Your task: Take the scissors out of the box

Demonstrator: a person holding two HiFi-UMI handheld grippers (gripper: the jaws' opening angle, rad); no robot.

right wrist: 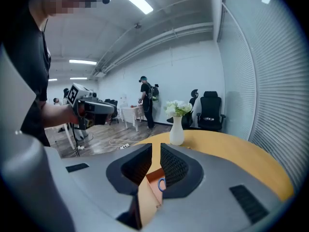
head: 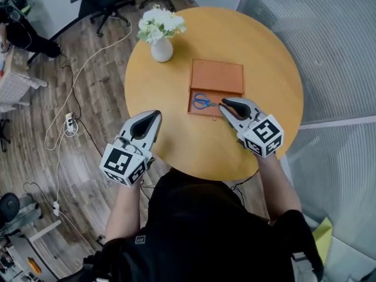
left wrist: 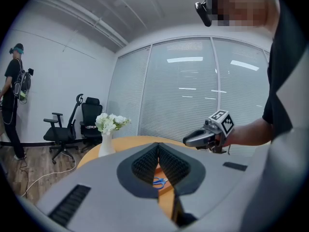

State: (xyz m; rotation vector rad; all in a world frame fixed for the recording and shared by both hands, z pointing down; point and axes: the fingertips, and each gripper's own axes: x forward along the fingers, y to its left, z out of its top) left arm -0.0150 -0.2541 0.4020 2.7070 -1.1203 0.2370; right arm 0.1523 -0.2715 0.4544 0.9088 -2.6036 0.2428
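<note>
Blue-handled scissors (head: 203,101) lie flat in the left part of the open brown box's (head: 216,75) tray, on a round wooden table (head: 194,145). The left gripper (head: 156,116) hovers near the table's left edge, jaws pressed together on nothing. A white vase (head: 161,49) stands left of the box — well clear. The right gripper (head: 224,104), jaws a slit apart and empty, is at the tray's right end — just beside the scissors.

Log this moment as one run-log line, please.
scissors: in open box | right tongs: slightly open, empty, at box edge | left tongs: shut, empty
</note>
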